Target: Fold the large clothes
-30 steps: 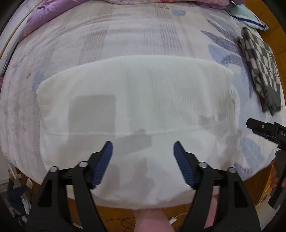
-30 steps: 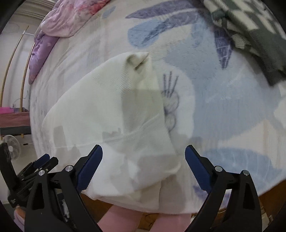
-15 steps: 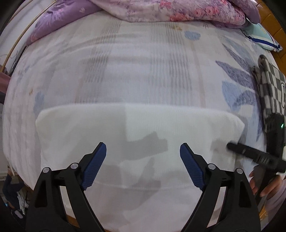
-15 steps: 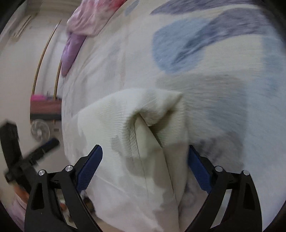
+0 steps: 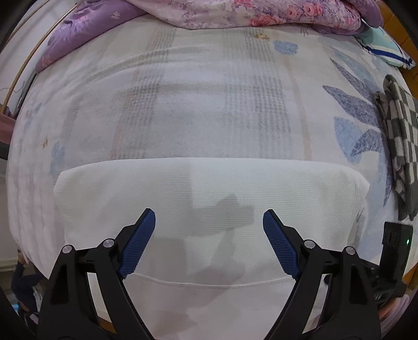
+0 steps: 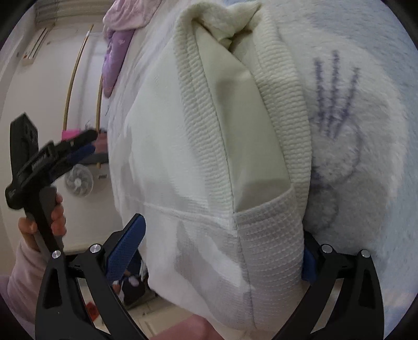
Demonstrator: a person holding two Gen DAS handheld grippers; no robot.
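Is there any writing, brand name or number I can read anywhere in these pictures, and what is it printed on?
None can be read for certain.
White lettering on the side of the left gripper, seen from the right wrist view: too blurred and tilted to read.
A small white mark low on that same tool's body: too small to read.
White garment, bedsheet, checkered cloth: no text, only patterns.

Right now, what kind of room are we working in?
Most likely a home bedroom. The white garment lies on a bed with a printed cover, a floral quilt is heaped at the far end, and a small fan stands by the wall.
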